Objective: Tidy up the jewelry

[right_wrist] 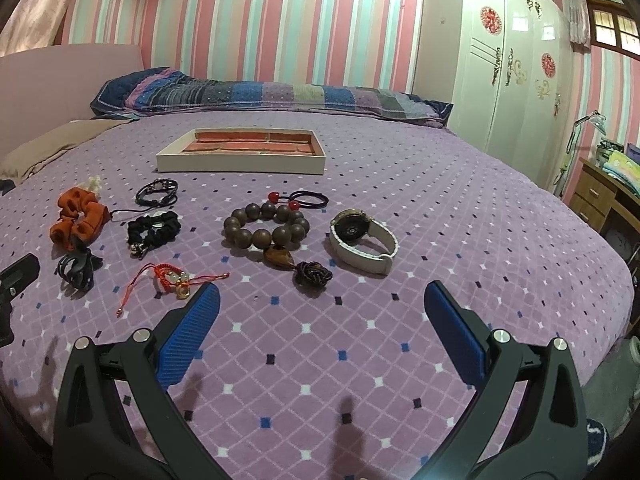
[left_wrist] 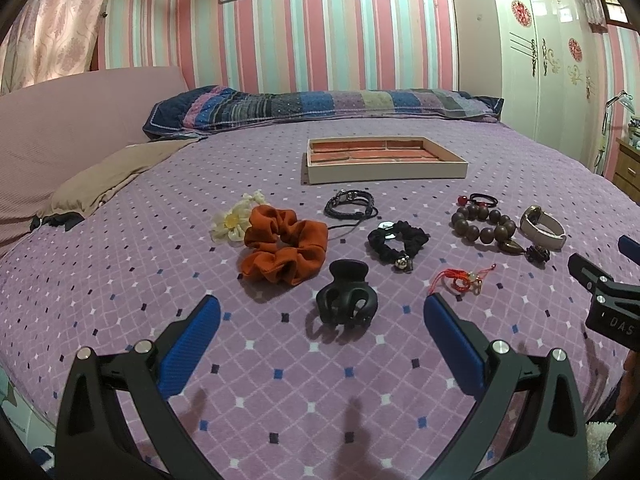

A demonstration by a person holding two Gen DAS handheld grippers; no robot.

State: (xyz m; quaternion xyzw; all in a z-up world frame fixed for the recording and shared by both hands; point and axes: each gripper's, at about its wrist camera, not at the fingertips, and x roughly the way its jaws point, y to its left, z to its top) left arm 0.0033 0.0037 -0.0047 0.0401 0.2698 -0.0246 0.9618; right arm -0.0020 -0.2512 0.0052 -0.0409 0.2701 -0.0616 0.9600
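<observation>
Jewelry lies spread on the purple bedspread in front of a shallow box (left_wrist: 384, 174) (right_wrist: 240, 166) with a brick-red lining. My left gripper (left_wrist: 322, 312) is open, its blue pads either side of a black claw clip (left_wrist: 346, 298) just ahead. Beyond it lie an orange scrunchie (left_wrist: 284, 250), a black scrunchie (left_wrist: 396, 240) and a black braided bracelet (left_wrist: 350, 204). My right gripper (right_wrist: 322, 308) is open above bare bedspread. Ahead of it lie a wooden bead bracelet (right_wrist: 266, 226), a white-strapped watch (right_wrist: 362, 242) and a red cord bracelet (right_wrist: 172, 278).
A cream flower hair piece (left_wrist: 236, 220) sits left of the orange scrunchie, and a black hair tie with red beads (right_wrist: 302, 198) lies behind the beads. A patchwork pillow (left_wrist: 320, 108) lines the headboard side. A white wardrobe (right_wrist: 516, 72) and a wooden desk (right_wrist: 600, 196) stand to the right.
</observation>
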